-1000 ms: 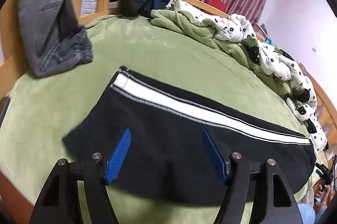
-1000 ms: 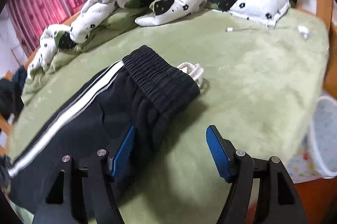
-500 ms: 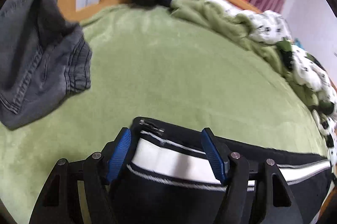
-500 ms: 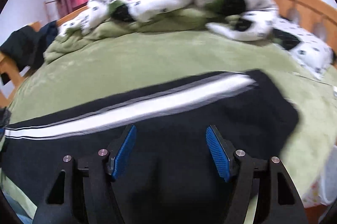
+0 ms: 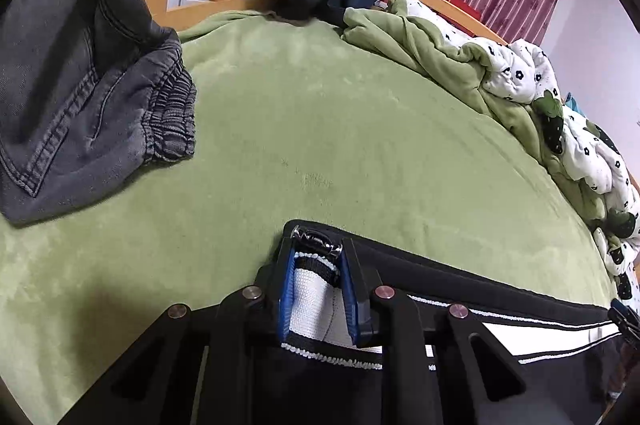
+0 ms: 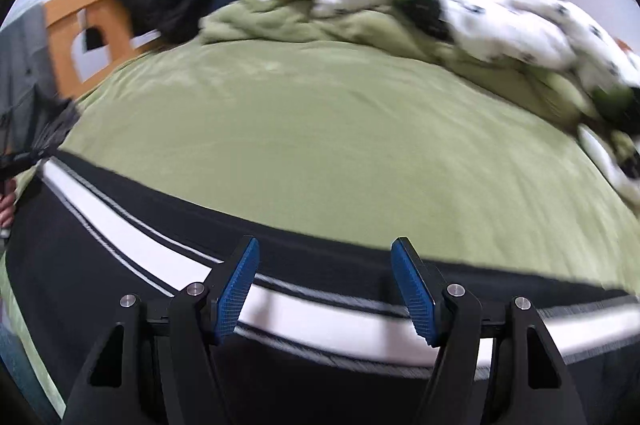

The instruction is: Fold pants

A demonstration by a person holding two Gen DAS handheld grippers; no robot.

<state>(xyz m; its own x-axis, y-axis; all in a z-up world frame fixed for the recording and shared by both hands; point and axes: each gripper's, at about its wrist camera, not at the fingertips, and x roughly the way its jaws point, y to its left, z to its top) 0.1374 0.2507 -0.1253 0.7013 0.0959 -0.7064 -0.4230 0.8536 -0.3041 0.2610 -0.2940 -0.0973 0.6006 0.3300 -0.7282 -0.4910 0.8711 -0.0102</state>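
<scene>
While its jaws close, the left gripper (image 5: 318,295) pinches the cuff of the black pants (image 5: 500,289) at bottom centre; the right gripper (image 6: 325,289) hangs open over the white stripe, green bedspread (image 5: 340,113) beyond, grey jeans (image 5: 80,85) upper left.
</scene>
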